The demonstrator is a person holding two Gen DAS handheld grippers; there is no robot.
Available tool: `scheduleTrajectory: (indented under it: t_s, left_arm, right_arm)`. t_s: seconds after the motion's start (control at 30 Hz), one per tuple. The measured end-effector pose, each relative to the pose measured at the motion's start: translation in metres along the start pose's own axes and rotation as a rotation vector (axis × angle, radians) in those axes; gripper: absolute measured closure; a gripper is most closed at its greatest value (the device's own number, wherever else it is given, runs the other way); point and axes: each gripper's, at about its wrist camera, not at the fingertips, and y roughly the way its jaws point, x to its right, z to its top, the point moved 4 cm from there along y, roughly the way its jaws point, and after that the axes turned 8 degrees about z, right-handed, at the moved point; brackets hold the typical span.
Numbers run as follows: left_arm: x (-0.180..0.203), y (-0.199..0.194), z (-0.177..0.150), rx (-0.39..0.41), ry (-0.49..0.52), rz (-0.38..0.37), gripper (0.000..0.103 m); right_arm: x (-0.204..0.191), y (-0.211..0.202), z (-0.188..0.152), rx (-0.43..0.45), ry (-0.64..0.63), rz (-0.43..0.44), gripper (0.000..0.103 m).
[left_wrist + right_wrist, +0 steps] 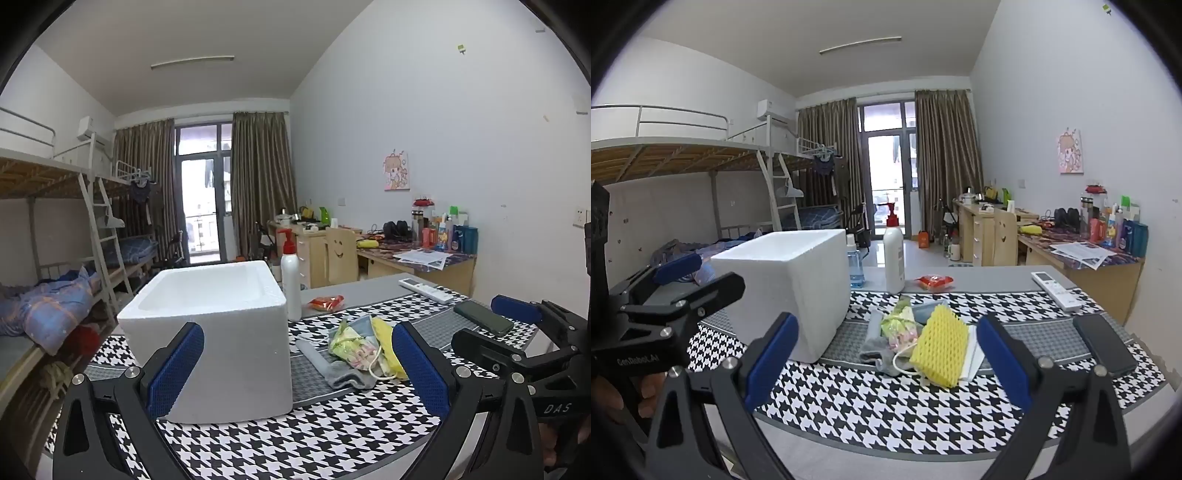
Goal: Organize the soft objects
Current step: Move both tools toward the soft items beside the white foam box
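Note:
A pile of soft things lies on the houndstooth mat: a yellow foam net (940, 341), a grey sock (877, 349), a green-and-pink floral cloth (899, 325) and a blue face mask (925, 310). The pile also shows in the left wrist view (356, 347). A white foam box (218, 332) (790, 280) stands open-topped to its left. My left gripper (297, 369) is open and empty, just in front of the box and pile. My right gripper (888, 360) is open and empty, just short of the pile.
A white pump bottle (894, 254), a blue bottle (855, 266) and a red snack packet (934, 282) stand behind the pile. A white remote (1056, 290) and a dark phone (1104, 343) lie to the right. Bunk beds at left, desks at right.

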Motion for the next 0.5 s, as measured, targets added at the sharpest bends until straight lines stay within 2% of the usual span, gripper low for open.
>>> scheduleTrajectory:
  t_s: [0.27,0.5]
  left_arm:
    - [0.006,0.006,-0.003,-0.014,-0.017,-0.012,0.001]
    - [-0.004,0.002,-0.003,-0.016,-0.041,-0.022,0.001]
  right_arm:
    - [-0.001,-0.002,0.002,0.006,0.01,-0.001,0.004]
    - [-0.004,-0.004,0.007,0.005,0.005,-0.004,0.004]
